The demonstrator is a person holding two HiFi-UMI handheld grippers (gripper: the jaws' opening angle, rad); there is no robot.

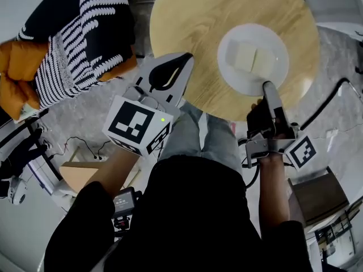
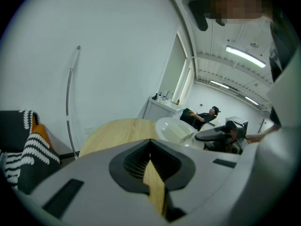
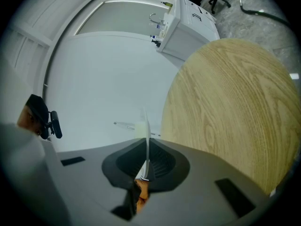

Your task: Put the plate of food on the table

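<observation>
While on grey floor [image 1: 85,120], round table [image 1: 187,33]

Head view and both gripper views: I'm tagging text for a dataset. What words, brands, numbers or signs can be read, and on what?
None readable. The left marker cube and right marker cube bear only black-and-white square patterns, no letters or digits.

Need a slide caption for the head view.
Right gripper clamps the plate by its rim over the table; left gripper shut, empty.
</observation>
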